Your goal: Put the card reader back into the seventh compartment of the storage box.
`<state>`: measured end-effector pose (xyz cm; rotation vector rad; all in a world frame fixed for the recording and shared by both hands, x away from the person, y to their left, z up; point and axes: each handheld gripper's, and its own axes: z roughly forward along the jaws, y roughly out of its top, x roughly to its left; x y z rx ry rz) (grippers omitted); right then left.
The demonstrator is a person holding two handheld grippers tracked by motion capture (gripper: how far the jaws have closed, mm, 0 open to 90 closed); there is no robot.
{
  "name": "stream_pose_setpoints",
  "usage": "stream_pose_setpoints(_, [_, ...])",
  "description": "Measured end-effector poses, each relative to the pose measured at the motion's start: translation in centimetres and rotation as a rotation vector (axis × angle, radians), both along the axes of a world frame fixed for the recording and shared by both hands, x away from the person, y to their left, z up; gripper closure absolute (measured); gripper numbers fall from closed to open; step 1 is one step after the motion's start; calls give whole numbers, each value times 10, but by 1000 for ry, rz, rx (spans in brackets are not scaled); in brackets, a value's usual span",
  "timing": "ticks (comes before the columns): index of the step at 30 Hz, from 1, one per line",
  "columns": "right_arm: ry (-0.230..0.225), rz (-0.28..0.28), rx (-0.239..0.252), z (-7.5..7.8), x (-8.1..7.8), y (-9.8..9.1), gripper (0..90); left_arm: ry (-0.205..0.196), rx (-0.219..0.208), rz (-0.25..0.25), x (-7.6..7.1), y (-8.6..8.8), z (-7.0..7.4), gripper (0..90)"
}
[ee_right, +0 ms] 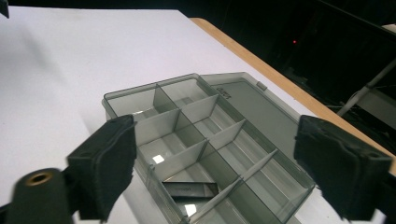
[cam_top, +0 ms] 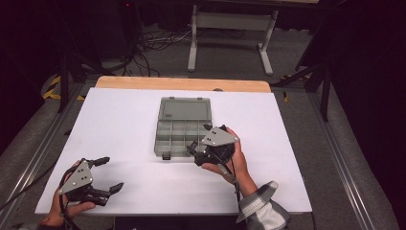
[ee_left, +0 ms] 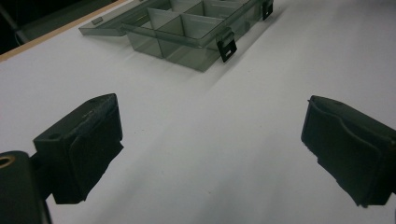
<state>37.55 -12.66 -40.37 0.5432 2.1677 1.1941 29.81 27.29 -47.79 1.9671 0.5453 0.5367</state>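
The smoky-grey clear plastic compartment box point(cam_top: 183, 128) lay open mid-surface, the right claw point(cam_top: 199, 140) wide at its near right corner, the left claw point(cam_top: 108, 174) wide and empty near-left; I'd square those jaws over one compartment before lowering.

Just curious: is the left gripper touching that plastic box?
Apart. In the high view, bare white table separates the left gripper from the box.

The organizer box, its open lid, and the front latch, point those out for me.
organizer box point(ee_right: 187, 140), right gripper view, on a divider among the compartments
open lid point(cam_top: 185, 109), high view, middle of the flat lid panel
front latch point(ee_left: 228, 45), left gripper view, on the black clasp
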Motion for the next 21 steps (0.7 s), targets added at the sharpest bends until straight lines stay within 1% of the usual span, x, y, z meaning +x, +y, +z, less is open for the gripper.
stream_pose_setpoints(6, [-13,13,-6,3,-6,-2,139,1,2,-1,0,0,0,61])
stream_pose_setpoints(11, [-29,10,-13,5,-11,-5,138,2,6,-2,0,0,0,61])
stream_pose_setpoints(21, [-42,11,-27,7,-19,-12,136,0,6,-3,0,0,0,62])
